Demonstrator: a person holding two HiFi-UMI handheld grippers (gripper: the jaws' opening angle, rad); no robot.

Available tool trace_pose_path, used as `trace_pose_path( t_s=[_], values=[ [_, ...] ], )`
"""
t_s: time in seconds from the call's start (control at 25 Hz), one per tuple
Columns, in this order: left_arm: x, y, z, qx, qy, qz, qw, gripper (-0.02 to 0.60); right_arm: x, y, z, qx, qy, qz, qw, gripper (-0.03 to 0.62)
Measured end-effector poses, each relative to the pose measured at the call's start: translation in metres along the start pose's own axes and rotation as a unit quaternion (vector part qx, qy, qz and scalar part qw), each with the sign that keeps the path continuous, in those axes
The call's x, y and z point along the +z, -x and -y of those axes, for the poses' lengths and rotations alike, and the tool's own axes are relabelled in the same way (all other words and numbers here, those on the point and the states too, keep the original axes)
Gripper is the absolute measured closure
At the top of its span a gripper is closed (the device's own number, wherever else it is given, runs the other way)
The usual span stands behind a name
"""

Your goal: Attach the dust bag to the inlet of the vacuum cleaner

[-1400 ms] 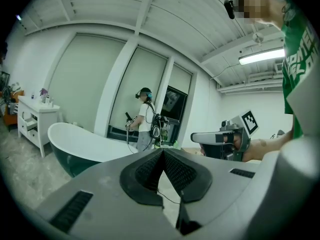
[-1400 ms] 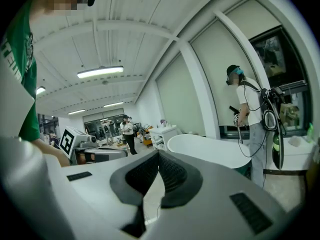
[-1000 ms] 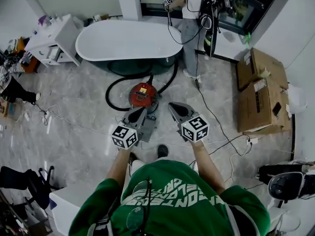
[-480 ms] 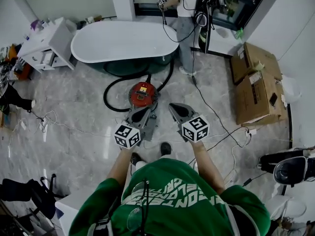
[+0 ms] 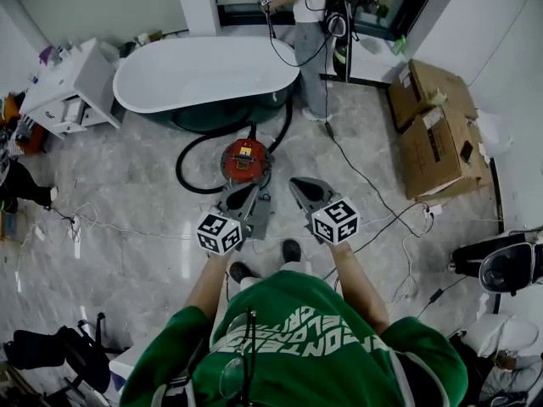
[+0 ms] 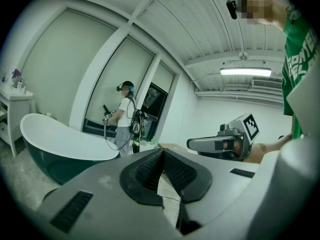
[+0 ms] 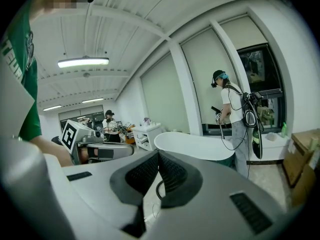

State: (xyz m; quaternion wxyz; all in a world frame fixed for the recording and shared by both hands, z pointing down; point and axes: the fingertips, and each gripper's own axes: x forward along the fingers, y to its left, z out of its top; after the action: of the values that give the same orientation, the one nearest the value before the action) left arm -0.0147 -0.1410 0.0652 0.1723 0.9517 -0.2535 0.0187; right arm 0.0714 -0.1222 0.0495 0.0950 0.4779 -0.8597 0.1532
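Note:
A red round vacuum cleaner (image 5: 247,161) stands on the marble floor in the head view, its black hose (image 5: 182,166) looping off to the left. My left gripper (image 5: 244,192) and right gripper (image 5: 298,184) are held side by side just short of it, both pointing toward it. Each one is shut with nothing between its pads, as the left gripper view (image 6: 161,152) and the right gripper view (image 7: 158,154) show. A grey flat thing (image 5: 260,217) lies on the floor beside the left gripper, partly hidden. I cannot tell whether it is the dust bag.
A white bathtub (image 5: 204,75) stands behind the vacuum, and a person (image 5: 305,11) with a backpack rig stands past it. Cardboard boxes (image 5: 433,130) sit at the right and a white cabinet (image 5: 68,91) at the left. Cables (image 5: 377,206) trail across the floor.
The view has drifted a little, so the tub and boxes sit further left. My feet have stepped forward. Both grippers stay shut in about the same place near the vacuum.

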Motion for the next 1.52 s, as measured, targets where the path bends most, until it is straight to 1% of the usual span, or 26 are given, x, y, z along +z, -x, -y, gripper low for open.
trace_pose_path(
  t_s=[0.36, 0.92, 1.28, 1.52],
  values=[
    [0.000, 0.006, -0.004, -0.010, -0.001, -0.001, 1.0000, 0.578, -0.005, -0.002, -0.003, -0.010, 0.004, -0.009, 1.000, 0.585],
    [-0.019, 0.027, -0.033, 0.004, 0.008, -0.013, 0.9999, 0.577, -0.022, -0.029, -0.017, 0.016, 0.020, -0.047, 0.999, 0.585],
    [-0.044, 0.034, -0.059, 0.026, 0.015, -0.031, 0.9991, 0.578, -0.047, -0.051, -0.014, 0.038, 0.025, -0.075, 0.996, 0.585],
    [-0.070, 0.039, -0.079, 0.046, 0.025, -0.044, 0.9977, 0.578, -0.072, -0.071, -0.011, 0.061, 0.025, -0.096, 0.993, 0.585]
  ],
)
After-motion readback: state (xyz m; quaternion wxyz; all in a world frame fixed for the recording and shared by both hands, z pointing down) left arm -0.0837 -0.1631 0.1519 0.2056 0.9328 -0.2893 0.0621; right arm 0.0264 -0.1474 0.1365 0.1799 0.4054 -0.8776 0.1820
